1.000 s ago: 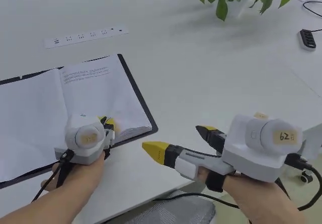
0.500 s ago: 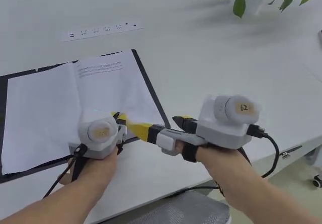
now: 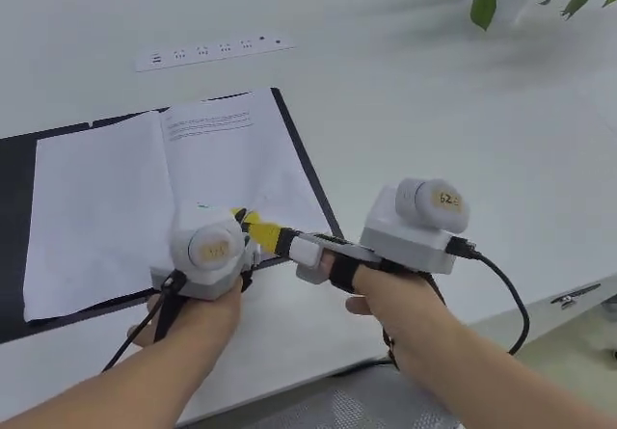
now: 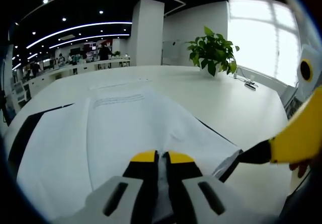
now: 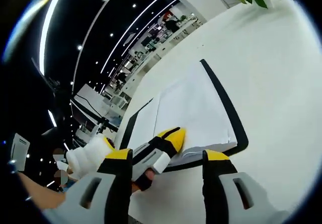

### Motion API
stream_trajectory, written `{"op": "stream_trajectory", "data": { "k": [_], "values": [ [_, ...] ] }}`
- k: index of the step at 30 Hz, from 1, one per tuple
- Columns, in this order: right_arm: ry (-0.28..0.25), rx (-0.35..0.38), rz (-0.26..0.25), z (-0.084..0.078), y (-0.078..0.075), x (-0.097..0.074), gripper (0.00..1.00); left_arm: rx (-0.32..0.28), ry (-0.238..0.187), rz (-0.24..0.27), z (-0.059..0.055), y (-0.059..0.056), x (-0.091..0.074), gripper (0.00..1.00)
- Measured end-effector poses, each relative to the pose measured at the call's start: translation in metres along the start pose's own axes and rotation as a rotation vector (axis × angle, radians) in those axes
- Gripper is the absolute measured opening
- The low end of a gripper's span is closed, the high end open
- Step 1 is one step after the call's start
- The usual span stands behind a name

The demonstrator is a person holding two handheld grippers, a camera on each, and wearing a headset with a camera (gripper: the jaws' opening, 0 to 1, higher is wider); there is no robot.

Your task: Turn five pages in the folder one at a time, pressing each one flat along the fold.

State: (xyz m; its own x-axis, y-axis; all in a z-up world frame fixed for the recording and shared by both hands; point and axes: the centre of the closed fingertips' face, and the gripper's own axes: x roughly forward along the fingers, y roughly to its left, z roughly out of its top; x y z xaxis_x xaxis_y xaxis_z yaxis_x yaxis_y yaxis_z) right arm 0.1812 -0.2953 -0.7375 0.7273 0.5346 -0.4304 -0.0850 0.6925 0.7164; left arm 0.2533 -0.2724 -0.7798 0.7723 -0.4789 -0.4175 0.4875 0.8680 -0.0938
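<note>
White paper page (image 3: 241, 169) of the open black folder (image 3: 14, 217), lower centre, seemingly held down by the clenched yellow-tipped left gripper (image 4: 157, 156); next needs the spread-jawed right gripper (image 5: 168, 156) lifting its corner.

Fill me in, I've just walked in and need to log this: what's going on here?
A person holds a gripper in each hand over an open folder on the white table. The left gripper sits at the near edge of the right-hand page with its jaws shut; whether a sheet is pinched is unclear. The right gripper, jaws open, points at that page's near corner from the right.
</note>
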Motion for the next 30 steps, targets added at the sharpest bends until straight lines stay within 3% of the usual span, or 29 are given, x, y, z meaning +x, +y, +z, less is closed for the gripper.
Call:
{"op": "stream_trajectory", "data": {
  "k": [6,10,14,20,23,27,30],
  "values": [
    [-0.018,0.034,-0.008,0.003,-0.006,0.010,0.54,-0.001,-0.002,0.000,0.000,0.000,0.000,0.05],
    [-0.038,0.075,-0.039,0.007,-0.016,0.015,0.48,-0.001,-0.003,-0.002,0.000,0.000,0.000,0.05],
    [-0.046,0.089,-0.110,0.007,-0.031,0.017,0.33,0.000,-0.002,-0.004,0.000,0.000,0.001,0.05],
    [-0.089,0.146,-0.182,0.013,-0.047,0.017,0.13,0.001,0.002,-0.007,0.000,0.001,0.001,0.05],
    [-0.089,0.139,-0.204,0.012,-0.052,0.016,0.00,0.004,0.008,-0.008,0.000,0.000,0.001,0.05],
    [-0.095,0.150,-0.206,0.011,-0.052,0.017,0.00,-0.002,0.019,-0.009,0.000,0.001,0.001,0.05],
    [-0.104,0.112,-0.210,0.012,-0.049,0.015,0.00,0.000,0.040,-0.019,0.002,-0.001,0.001,0.06]
  ]
}}
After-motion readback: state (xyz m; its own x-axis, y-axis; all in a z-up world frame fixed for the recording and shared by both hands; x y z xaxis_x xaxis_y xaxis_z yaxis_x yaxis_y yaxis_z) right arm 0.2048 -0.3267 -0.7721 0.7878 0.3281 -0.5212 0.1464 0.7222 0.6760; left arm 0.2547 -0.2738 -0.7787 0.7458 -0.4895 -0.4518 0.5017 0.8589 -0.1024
